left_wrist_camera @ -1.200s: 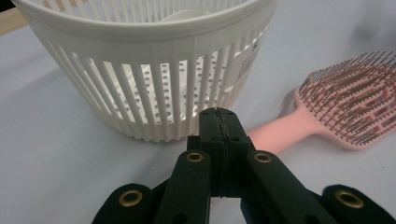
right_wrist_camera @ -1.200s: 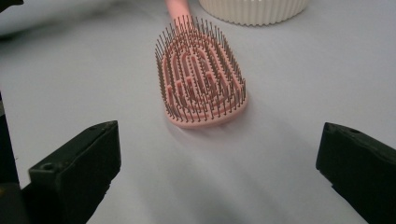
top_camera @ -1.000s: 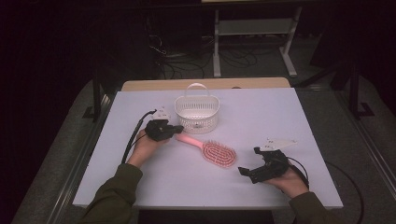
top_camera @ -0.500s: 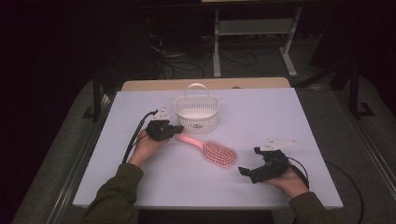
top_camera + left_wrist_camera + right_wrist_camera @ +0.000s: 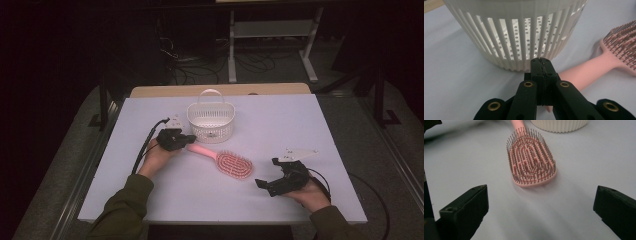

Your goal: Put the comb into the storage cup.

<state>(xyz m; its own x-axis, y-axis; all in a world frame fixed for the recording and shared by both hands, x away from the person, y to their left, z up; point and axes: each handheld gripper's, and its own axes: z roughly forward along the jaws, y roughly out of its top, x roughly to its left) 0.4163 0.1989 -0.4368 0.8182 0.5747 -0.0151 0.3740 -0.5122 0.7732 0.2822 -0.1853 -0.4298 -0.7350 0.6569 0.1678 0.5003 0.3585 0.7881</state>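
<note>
Left tool [image 5: 186,140] is clenched tight, its jaws pressed together with nothing between them. It sits over the handle end of the pink hairbrush [image 5: 227,160], just in front of the white basket [image 5: 210,121]. That brush lies bristles up on the pale surface [image 5: 310,120], in the middle, between both tools. Right tool [image 5: 267,174] is released, jaws wide apart, near the brush head but not touching it.

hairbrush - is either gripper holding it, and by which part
Nothing is held. The left gripper is shut on nothing, jaws pressed together just above the hairbrush handle end. The right gripper is open, facing the bristle head.
</note>
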